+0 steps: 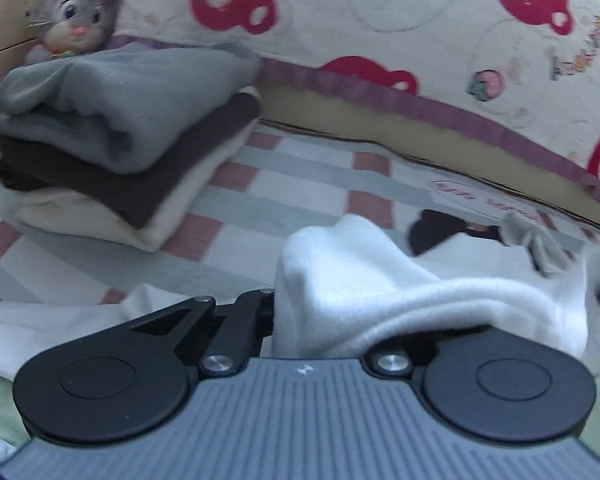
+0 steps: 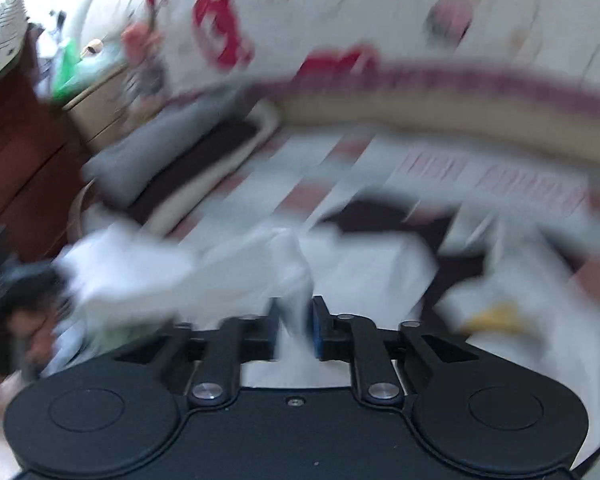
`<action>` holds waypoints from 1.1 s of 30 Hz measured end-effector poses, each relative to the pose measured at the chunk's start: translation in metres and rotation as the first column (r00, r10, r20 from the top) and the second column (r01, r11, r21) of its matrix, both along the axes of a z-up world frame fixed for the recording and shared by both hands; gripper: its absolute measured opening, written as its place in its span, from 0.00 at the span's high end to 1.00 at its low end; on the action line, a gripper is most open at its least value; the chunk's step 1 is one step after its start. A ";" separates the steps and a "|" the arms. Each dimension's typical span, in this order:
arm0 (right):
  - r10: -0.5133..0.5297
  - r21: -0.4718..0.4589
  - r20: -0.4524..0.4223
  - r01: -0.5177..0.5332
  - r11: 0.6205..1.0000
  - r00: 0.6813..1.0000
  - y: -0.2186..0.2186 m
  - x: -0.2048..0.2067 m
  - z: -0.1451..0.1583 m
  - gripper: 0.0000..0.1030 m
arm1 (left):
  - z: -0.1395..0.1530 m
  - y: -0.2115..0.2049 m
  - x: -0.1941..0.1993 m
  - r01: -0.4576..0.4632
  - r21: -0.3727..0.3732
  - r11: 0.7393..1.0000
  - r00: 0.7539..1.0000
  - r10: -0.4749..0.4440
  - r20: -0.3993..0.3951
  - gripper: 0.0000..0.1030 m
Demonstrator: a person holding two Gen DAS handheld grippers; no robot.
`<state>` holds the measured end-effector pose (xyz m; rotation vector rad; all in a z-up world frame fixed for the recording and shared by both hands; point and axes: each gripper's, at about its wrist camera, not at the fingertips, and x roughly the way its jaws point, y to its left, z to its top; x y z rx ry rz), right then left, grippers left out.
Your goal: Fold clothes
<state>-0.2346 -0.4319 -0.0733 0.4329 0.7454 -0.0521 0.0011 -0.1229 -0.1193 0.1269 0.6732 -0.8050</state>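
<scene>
A white fleece garment lies bunched on the checked bed sheet. It drapes over my left gripper and hides the fingertips; the jaws are shut on a fold of it. In the blurred right wrist view the same white garment spreads ahead. My right gripper has its blue pads apart, with a strip of the white cloth lying loosely between them. A stack of folded clothes, grey on brown on cream, sits at the back left, also the stack in the right view.
A plush rabbit leans behind the stack. A rolled quilt with red bear prints runs along the far side. A dark garment and a small grey cloth lie beyond the white one. A wooden cabinet stands at left.
</scene>
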 end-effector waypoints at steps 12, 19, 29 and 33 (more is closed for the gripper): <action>0.047 -0.316 -0.134 -0.087 0.945 0.990 0.028 -0.014 -0.032 0.36 | -0.012 0.014 0.004 -0.058 0.002 0.998 0.997 0.058 -0.054 0.92; -0.023 -0.486 -0.047 -0.002 0.874 0.999 0.027 0.003 -0.045 0.06 | 0.022 0.016 -0.005 -0.048 -0.028 0.998 0.998 0.049 0.034 0.92; -0.050 -0.251 -0.001 0.049 0.967 0.999 0.016 0.020 -0.044 0.95 | -0.001 0.027 0.010 -0.099 -0.017 0.995 0.988 0.096 -0.120 0.92; -0.182 -0.269 0.088 0.199 0.942 0.979 0.001 0.010 -0.024 0.96 | -0.013 0.017 0.018 -0.078 -0.017 0.997 0.969 0.072 -0.236 0.93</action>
